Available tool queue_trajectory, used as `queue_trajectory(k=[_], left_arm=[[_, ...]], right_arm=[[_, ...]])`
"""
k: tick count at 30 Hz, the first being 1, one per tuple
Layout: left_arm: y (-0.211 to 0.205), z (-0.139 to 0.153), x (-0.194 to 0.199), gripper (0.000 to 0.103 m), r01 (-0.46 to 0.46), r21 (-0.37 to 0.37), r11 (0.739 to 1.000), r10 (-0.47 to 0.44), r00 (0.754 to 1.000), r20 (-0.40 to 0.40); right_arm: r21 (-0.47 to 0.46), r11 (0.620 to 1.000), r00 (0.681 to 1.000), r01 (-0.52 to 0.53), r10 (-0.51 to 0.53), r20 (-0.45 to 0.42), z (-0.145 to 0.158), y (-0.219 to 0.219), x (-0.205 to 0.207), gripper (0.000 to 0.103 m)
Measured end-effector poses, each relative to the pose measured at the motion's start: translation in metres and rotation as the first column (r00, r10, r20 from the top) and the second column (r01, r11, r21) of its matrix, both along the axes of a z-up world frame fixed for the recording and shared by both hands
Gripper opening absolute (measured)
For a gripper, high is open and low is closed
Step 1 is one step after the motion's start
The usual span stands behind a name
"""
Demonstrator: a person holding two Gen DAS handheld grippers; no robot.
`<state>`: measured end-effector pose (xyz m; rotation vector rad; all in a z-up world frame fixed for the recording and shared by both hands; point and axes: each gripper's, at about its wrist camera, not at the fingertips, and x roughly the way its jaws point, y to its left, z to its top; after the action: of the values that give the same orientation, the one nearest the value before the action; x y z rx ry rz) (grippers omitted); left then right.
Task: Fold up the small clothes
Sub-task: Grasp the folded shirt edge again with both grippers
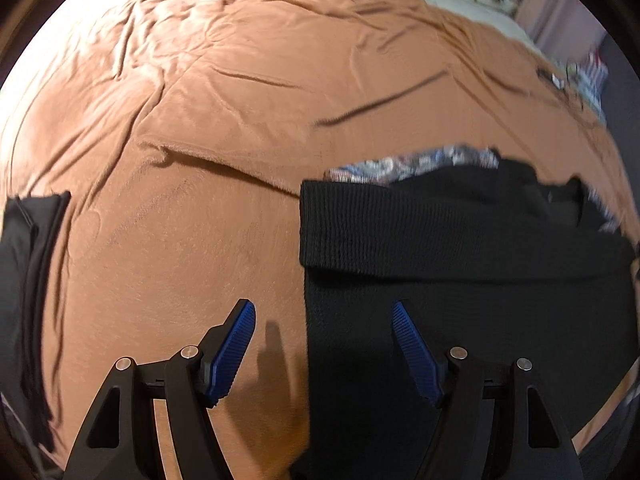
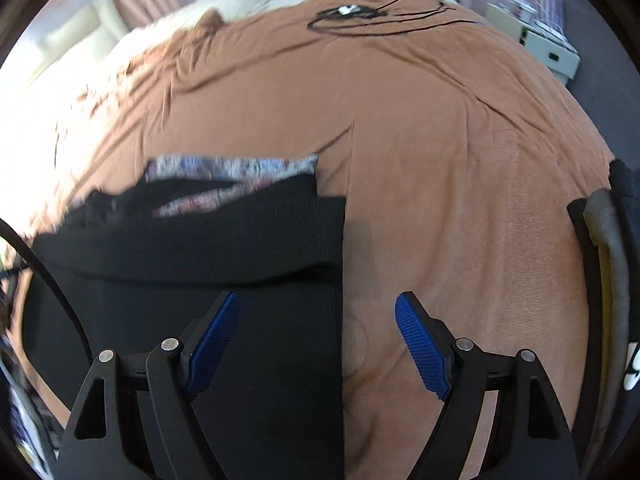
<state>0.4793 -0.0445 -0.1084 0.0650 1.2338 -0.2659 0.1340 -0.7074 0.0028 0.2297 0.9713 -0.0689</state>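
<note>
A black knitted garment (image 1: 460, 248) lies folded on the orange bedspread (image 1: 240, 120), with a patterned cloth (image 1: 420, 162) showing at its far edge. My left gripper (image 1: 322, 312) hangs open above the garment's left edge, one blue pad over the bedspread and the other over the black cloth, nothing between its pads. In the right wrist view the same black garment (image 2: 224, 236) fills the lower left, the patterned cloth (image 2: 232, 168) behind it. My right gripper (image 2: 318, 306) stands open over the garment's right edge, holding nothing.
A dark folded garment (image 1: 28, 280) lies at the left edge of the bed. Dark and grey clothes (image 2: 612, 260) sit at the right edge. A black cable (image 2: 376, 16) coils at the far end, with a white drawer unit (image 2: 548, 48) beyond.
</note>
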Motion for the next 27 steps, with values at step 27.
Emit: queue_trajectory(k=[27], left_arm=[[-0.046, -0.015, 0.086, 0.073, 0.014, 0.182, 0.983, -0.034, 0.994, 0.105]], right_arm=[[-0.285, 0.959, 1.0, 0.013, -0.02, -0.023, -0.036, 0.029, 0.104, 0.079]])
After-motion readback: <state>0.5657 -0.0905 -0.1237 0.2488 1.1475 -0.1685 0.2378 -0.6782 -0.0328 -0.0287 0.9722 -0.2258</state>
